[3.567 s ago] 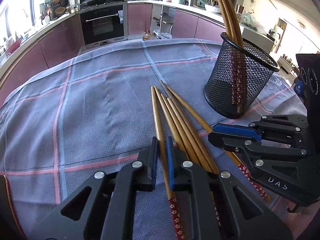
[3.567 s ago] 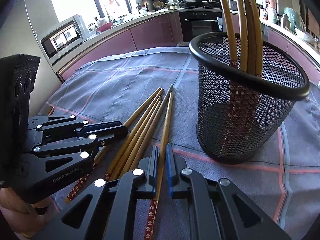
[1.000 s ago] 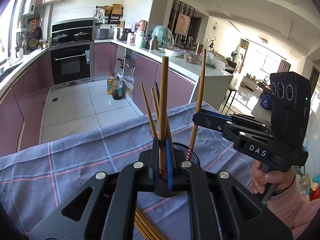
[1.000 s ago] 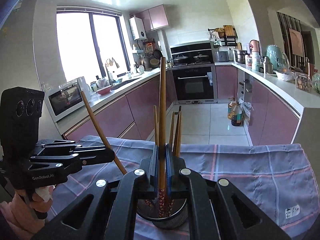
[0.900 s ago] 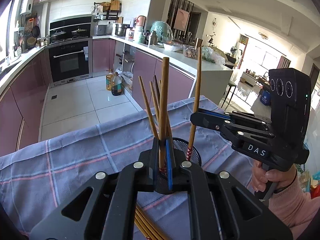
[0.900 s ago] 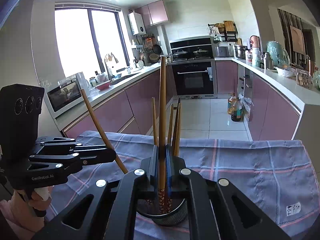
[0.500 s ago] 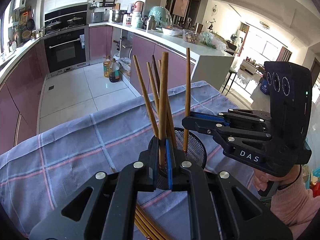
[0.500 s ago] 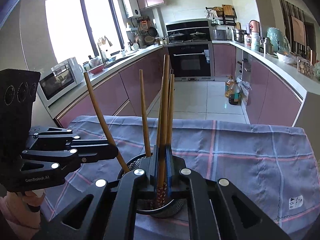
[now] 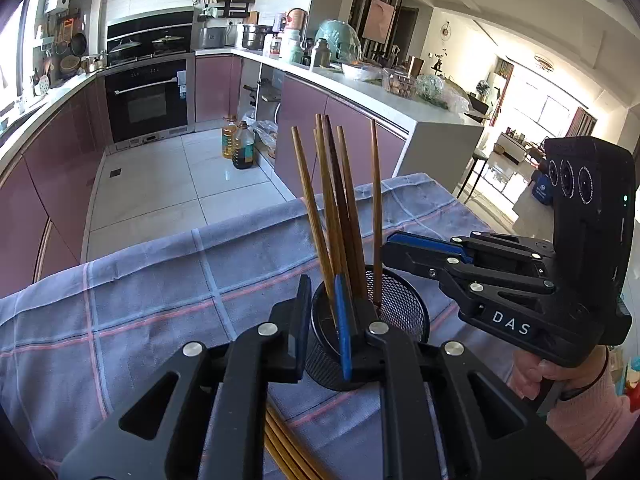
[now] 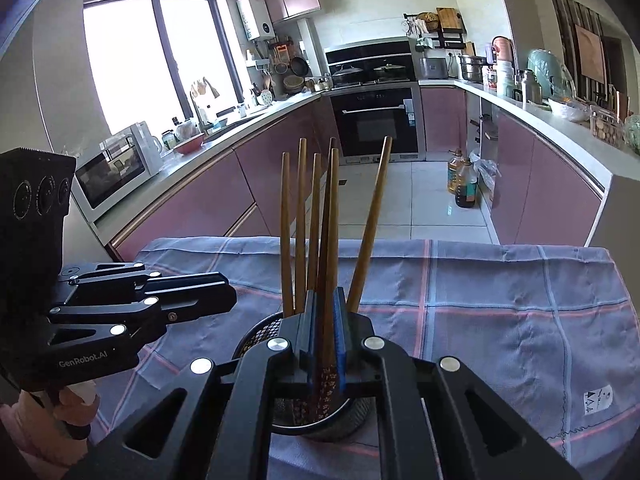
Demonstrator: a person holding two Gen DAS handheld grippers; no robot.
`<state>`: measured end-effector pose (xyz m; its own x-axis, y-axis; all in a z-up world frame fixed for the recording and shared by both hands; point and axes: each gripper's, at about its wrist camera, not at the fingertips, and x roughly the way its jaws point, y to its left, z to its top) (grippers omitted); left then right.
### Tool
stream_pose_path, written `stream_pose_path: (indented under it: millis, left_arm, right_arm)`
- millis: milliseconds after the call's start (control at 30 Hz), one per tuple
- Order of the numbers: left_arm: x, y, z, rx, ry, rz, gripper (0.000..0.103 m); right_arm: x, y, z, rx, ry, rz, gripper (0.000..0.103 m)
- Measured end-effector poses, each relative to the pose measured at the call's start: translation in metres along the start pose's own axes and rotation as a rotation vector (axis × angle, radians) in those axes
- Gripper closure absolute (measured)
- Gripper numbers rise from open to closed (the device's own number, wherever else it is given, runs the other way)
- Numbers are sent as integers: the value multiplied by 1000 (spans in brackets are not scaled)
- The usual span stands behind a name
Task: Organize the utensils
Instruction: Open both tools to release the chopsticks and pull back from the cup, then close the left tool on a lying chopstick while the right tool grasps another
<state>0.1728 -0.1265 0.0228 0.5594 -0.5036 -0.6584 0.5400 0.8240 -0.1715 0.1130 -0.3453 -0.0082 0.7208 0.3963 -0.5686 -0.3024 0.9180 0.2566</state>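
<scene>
Mesh cup [image 9: 400, 304] holding upright chopsticks [image 9: 340, 216], left hand-held gripper [image 9: 322, 320] apart, right hand-held gripper [image 10: 325, 332] clamping one chopstick [image 10: 330, 264].

Checked blue cloth [image 9: 168, 280] with pink lines covers the table under and ahead of the grippers. Built-in oven [image 10: 378, 122] straight ahead, far off; stovetop with lidded pots [image 10: 370, 68] above it. Microwave [image 10: 114, 168] on the counter ahead-left, window [image 10: 156, 60] behind it. Two oil bottles [image 9: 239, 144] stand on the tiled floor [image 9: 160, 184] ahead. Counter [image 9: 384, 92] ahead-right holds jars, bowls and a green appliance [image 9: 338, 42]. Pink cabinets [image 10: 556, 184] below the counter.
</scene>
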Motion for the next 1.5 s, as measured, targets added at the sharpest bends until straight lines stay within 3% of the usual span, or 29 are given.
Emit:
stream_pose_path:
  millis: [167,333,400,533,700,867,1033,1500]
  left_arm:
    - [-26,4,-12,-16,-80,25,79]
    - [-62,9,-36,-9,-188,64,55]
    - [-75,9,-50,0,-224,121,43]
    - [-87,13,-76,11,-235,165,25]
    - [-88,25,-106,-23,-208,210,19]
    - [-76,40,-134,-75,-141,254,16]
    - [-66,49,-156,-105,-91,284,17]
    - [-40,49,-170,-107,0,262,24]
  right_arm:
    - [-14,9,-6,-15,-22,27,89]
    - [-38,31,-20,-70,-66,100,77]
    - [-45,42,-28,-93,-73,130,73]
    - [-44,62,-48,-118,-31,184,68]
    - [-11,79,-81,-112,95,200,67]
    - [20,86,-105,-84,199,162,64]
    - [31,93,-114,-82,234,128,64]
    - [41,109,-120,-119,264,78,65]
